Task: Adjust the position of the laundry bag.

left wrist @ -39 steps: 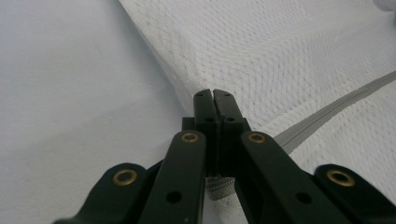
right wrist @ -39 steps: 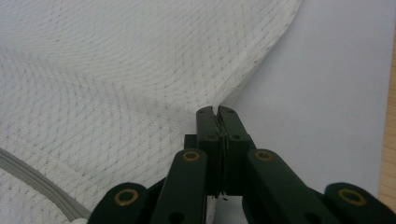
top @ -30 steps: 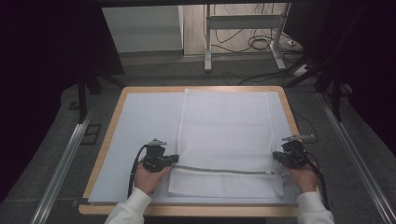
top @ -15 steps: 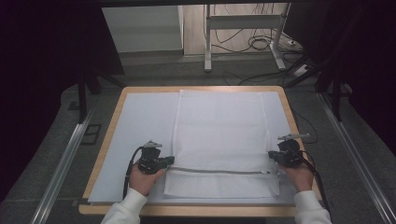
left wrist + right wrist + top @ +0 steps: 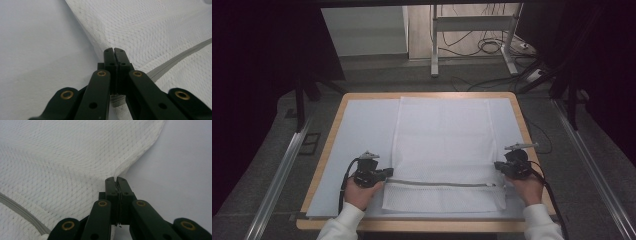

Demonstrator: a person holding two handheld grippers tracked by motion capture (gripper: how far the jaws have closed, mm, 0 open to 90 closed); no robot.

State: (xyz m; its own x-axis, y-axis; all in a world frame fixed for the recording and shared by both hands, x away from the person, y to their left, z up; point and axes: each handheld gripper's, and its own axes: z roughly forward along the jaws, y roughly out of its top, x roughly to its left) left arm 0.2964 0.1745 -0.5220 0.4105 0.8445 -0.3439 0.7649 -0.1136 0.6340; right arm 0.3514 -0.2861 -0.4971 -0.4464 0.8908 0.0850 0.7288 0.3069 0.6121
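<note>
White mesh laundry bag is lying flat on the pale mat mid-table, grey zipper running across near the person's edge; can't tell if anything's inside it. Left gripper is pinching the bag's left side edge at the zipper line with jaws pressed together on the mesh, and right gripper is pinching the right side edge the same way. Bare mat is showing on both sides, wooden table rim just beyond it.
</note>
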